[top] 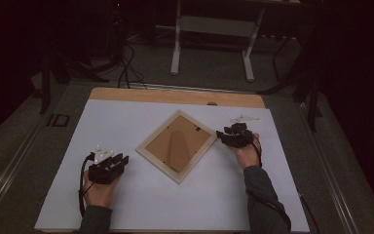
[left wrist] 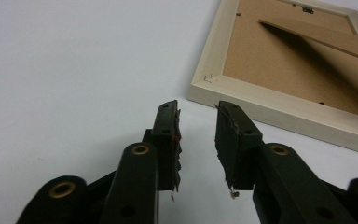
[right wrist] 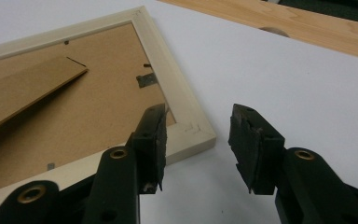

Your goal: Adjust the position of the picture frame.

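A pale wooden picture frame [top: 177, 145] lies face down on the white table top, turned like a diamond, its brown backing board and fold-out stand up. My left gripper [top: 122, 161] rests on the table left of the frame, jaws open, pointing at the frame's near left corner [left wrist: 205, 84] a short way off. My right gripper [top: 220, 135] sits at the frame's right corner [right wrist: 198, 135], open, its left jaw over the rim and its right jaw on the table outside. In the left gripper view the left gripper [left wrist: 196, 135] holds nothing; the right gripper [right wrist: 196, 140] straddles the corner without touching.
The white sheet [top: 126, 204] covers most of a wooden table [top: 175, 96], whose bare strip runs along the far edge. A small pale scrap [top: 245, 118] lies behind the right gripper. Beyond the table stand a white desk frame [top: 209, 29] and cables on a dark floor.
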Demonstrator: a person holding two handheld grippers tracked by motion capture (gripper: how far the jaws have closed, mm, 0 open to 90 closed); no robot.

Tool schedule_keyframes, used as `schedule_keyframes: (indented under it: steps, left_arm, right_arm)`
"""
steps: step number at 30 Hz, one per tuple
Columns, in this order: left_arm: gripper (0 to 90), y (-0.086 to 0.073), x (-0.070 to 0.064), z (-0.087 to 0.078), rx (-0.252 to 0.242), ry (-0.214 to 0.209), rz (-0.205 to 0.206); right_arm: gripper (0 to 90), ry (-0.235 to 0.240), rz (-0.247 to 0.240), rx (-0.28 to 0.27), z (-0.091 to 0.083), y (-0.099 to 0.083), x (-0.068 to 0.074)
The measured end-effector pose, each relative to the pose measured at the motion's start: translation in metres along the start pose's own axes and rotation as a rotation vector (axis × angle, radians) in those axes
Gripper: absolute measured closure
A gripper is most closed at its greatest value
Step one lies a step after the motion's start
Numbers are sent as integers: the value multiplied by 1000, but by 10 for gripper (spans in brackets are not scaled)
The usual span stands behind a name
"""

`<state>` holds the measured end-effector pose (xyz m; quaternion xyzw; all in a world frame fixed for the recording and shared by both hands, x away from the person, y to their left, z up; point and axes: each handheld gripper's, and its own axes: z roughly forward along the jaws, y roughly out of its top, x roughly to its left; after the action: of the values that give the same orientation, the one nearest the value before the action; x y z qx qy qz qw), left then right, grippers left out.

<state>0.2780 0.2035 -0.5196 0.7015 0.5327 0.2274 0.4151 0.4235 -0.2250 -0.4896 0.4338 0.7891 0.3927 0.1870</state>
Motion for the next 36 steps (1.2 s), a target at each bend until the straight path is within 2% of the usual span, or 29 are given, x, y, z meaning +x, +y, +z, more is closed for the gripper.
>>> schedule_keyframes:
  steps: [5,15,21,23,25,26,29,34,36]
  left_arm:
    - [659,0,-1,0,-8,-6,2]
    - [627,0,-1,1,-8,-32,-8]
    - [627,0,-2,1,-12,-41,-8]
    - [627,-1,-2,1,-18,-44,-11]
    - [626,-1,-2,1,-18,-44,-10]
    - [626,0,-3,0,-15,-35,6]
    - [627,-1,-6,-1,-19,-42,18]
    - [633,-1,-7,-1,-19,-55,26]
    - [633,-1,-5,-3,-26,-53,18]
  right_arm:
    - [554,-5,-5,19,9,-1,-1]
    - [575,-9,21,30,19,-3,-7]
    - [700,-9,12,45,31,-3,-4]
    - [714,-5,13,46,34,-1,-3]
    - [697,-2,22,50,38,1,-2]
    - [683,-4,22,54,40,2,-1]
    - [654,-6,29,65,45,4,-1]
    - [606,10,37,94,52,4,-2]
    - [599,25,56,87,54,4,-3]
